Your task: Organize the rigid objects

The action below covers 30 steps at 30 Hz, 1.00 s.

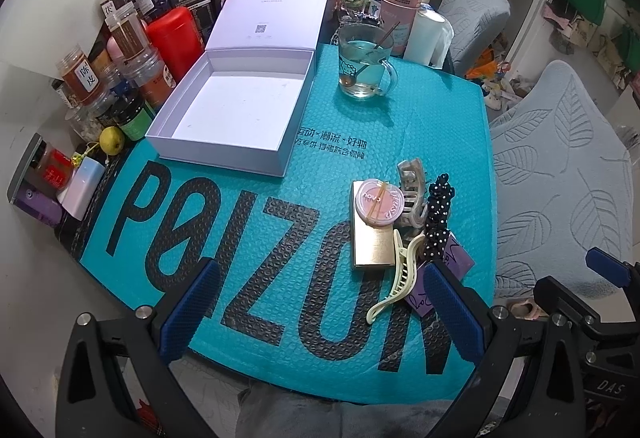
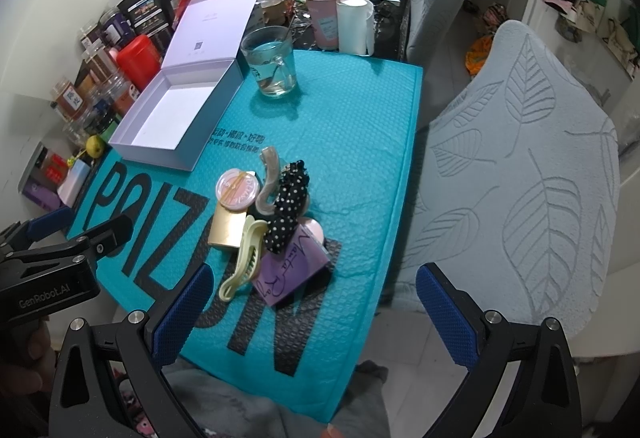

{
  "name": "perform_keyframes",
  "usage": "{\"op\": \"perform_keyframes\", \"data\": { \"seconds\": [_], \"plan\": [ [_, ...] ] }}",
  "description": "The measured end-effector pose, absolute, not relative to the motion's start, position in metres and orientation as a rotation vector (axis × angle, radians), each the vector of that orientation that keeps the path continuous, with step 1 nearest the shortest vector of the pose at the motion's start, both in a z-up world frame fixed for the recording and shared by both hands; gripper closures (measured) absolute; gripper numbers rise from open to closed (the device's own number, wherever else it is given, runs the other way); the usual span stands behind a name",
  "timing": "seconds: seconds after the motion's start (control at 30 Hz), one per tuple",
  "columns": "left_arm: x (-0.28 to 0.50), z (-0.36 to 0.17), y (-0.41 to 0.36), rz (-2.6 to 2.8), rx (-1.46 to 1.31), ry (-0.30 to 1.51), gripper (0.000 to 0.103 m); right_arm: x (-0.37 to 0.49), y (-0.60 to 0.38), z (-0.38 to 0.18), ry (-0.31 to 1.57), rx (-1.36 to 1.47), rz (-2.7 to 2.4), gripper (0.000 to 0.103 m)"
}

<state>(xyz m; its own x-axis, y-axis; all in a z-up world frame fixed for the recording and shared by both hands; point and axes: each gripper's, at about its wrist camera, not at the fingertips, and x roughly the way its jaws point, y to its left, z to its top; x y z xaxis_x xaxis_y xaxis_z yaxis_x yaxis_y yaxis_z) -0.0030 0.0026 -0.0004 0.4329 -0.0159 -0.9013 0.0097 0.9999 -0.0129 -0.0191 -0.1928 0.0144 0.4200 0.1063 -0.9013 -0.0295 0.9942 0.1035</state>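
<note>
Teal bubble-wrap mat (image 1: 340, 125) covering the surface, printed with large black letters; cluttered room behind, two chairs with leaf-pattern grey covers (image 2: 532, 173) at 3 o'clock.

Item 1: white box (image 1: 240, 97), lid hinged open and upright, interior bare; stands at 11 o'clock on the mat.
Item 2: glass mug (image 1: 366, 59) with liquid and a spoon; at 12 o'clock, just beside the box.
Item 3: heap of small things, 3 o'clock of the mat's centre in the left wrist view; round pink compact (image 1: 376, 202) resting on a flat gold case (image 1: 372, 246); translucent beige claw clip (image 1: 412, 193) touching the compact; black polka-dot scrunchie (image 1: 438, 215) beside it; cream claw clip (image 1: 400, 274) lying across the gold case's near corner; purple box (image 2: 286, 270) with script lettering, partly under the scrunchie.
Item 4: jars, tins and a red canister (image 1: 174, 35); crowded along the 9 to 11 o'clock edge.

Left tongs (image 1: 324, 314): spread wide, grasping nothing, above the mat's near edge.
Right tongs (image 2: 312, 318): spread wide, grasping nothing, with the heap at 12 o'clock of them.
</note>
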Motion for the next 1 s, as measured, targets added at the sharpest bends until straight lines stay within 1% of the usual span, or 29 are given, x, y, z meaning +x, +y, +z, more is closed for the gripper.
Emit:
{"op": "perform_keyframes", "data": {
  "seconds": [0.47,0.83,1.0],
  "plan": [
    [0.0,-0.003,0.001,-0.013,0.01,1.123,0.0,-0.017,-0.193,0.011,1.147,0.083,0.092,0.0],
    [0.018,-0.026,0.008,-0.025,0.023,1.183,0.0,-0.011,-0.191,-0.009,1.185,0.159,0.111,0.0],
    [0.032,-0.04,0.009,-0.048,0.035,1.196,0.0,-0.005,-0.189,-0.019,1.173,0.186,0.111,0.0]
  ]
}}
